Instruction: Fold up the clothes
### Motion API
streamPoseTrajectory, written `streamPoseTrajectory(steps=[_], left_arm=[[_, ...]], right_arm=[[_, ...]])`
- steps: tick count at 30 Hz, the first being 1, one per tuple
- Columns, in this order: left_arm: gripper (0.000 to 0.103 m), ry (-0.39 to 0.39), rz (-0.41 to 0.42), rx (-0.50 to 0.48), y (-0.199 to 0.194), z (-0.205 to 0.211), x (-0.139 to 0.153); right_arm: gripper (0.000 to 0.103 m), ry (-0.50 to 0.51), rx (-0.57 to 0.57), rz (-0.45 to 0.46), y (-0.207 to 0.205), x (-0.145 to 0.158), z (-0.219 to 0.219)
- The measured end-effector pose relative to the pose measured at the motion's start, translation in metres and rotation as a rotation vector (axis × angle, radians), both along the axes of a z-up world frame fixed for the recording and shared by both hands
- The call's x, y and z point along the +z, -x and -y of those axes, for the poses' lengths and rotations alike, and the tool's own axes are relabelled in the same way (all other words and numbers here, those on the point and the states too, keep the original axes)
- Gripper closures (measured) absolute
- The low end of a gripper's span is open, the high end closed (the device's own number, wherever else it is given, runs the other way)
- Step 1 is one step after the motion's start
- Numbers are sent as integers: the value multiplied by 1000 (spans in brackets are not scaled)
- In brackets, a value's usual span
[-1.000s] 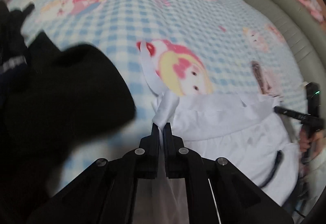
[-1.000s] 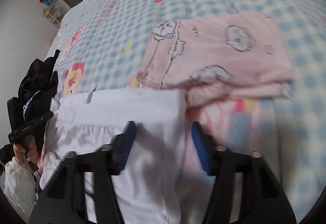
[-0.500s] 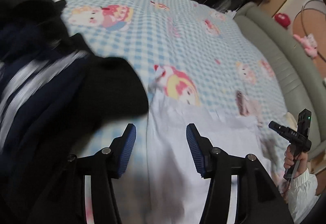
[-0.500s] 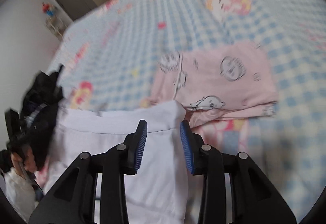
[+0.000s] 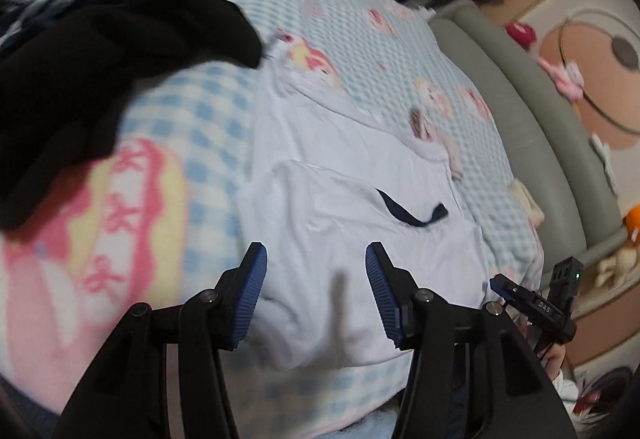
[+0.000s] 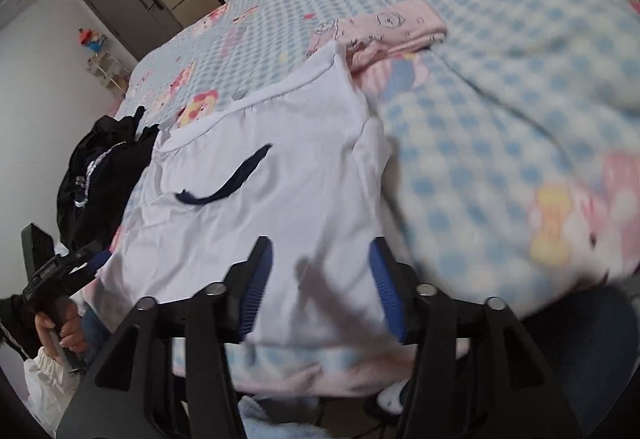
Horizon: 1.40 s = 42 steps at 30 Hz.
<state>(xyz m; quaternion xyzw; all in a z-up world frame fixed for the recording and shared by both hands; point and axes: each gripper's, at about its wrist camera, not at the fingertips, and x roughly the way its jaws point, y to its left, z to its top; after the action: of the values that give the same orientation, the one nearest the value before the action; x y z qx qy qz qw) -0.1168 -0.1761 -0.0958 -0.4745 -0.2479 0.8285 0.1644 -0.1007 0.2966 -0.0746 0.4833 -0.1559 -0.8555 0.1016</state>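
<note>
1. The white garment (image 5: 344, 239) lies spread on the checked blanket (image 5: 192, 127) at the near edge of the bed, part-folded, with a dark blue trim strip (image 5: 412, 213) showing on its upper layer.
2. The left gripper (image 5: 316, 279) hovers over the garment's near part with its jaws spread wide and nothing between them.
3. The right gripper (image 6: 320, 279) hangs over the same near hem, jaws likewise spread and empty.
4. A dark pile (image 5: 100, 39) sits to the far left of the garment, and a folded pink garment (image 6: 384, 27) lies at its far right, touching or just beside its corner.
5. The cloth looks thin, light and limp; it will likely sag and crease as soon as it is lifted, and a single layer may slip away from the one beneath.
6. The best hold is probably at the near hem corners, one gripper to each, pinching both layers together so the edge stays straight.
7. Care is needed not to catch the blanket under the garment in the same pinch.
</note>
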Motion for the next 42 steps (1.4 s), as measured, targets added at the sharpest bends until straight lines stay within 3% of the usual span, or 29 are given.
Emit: streamPoseTrajectory(steps=[2,4,6,10,12,14,16,19,22,23,24,26,33,36,37,38,39,41,42], left_arm=[[96,62,33,-26,4,-11,-6],[97,110,69,-24,4,-13,-14],[96,141,81,7,1,-5,-15],[91,78,74,70,-20,22,-3],[71,22,43,102,-38,33,4],[59,-31,14,102,-55,33,6],[59,-33,21,83,-61,22,0],[51,-24,73,69,-62,7,-17],[57,-20,98,52,-58,-6,-29],[79,-9,87,46,-60,-8,-27],[88,2,81,44,-62,-9,-26],[90,19,91,51,-64,-8,-26],[90,73,120,77,-71,-4,-23],[89,30,102,110,-77,4,-19],[87,16,96,121,-79,7,-18],[85,-4,92,133,-81,10,-17],[73,-39,93,148,-81,14,-20],[62,-110,94,177,-81,22,-25],[62,-145,94,191,-81,26,-27]], right_arm=[[44,-44,-7,16,-4,-4,3],[44,-65,-7,30,-10,-9,5],[45,-74,-16,33,-17,-11,0],[46,-109,-72,24,-23,-6,-20],[46,-127,-100,20,-26,-4,-30],[45,-70,-95,4,-33,1,-37],[45,-31,-61,5,-37,-1,-34],[45,-8,-48,17,-38,-11,-28],[48,15,-34,30,-39,-20,-22],[61,22,-30,35,-40,-23,-20],[69,30,-25,39,-40,-26,-18],[71,45,-17,47,-41,-32,-13],[70,24,-103,64,-44,-36,-32],[70,44,-116,63,-45,-36,-39],[68,64,-106,59,-44,-37,-38],[60,85,-95,54,-43,-37,-36],[49,98,-87,51,-41,-38,-35],[48,115,-79,52,-37,-42,-32],[48,123,-78,57,-34,-44,-30]])
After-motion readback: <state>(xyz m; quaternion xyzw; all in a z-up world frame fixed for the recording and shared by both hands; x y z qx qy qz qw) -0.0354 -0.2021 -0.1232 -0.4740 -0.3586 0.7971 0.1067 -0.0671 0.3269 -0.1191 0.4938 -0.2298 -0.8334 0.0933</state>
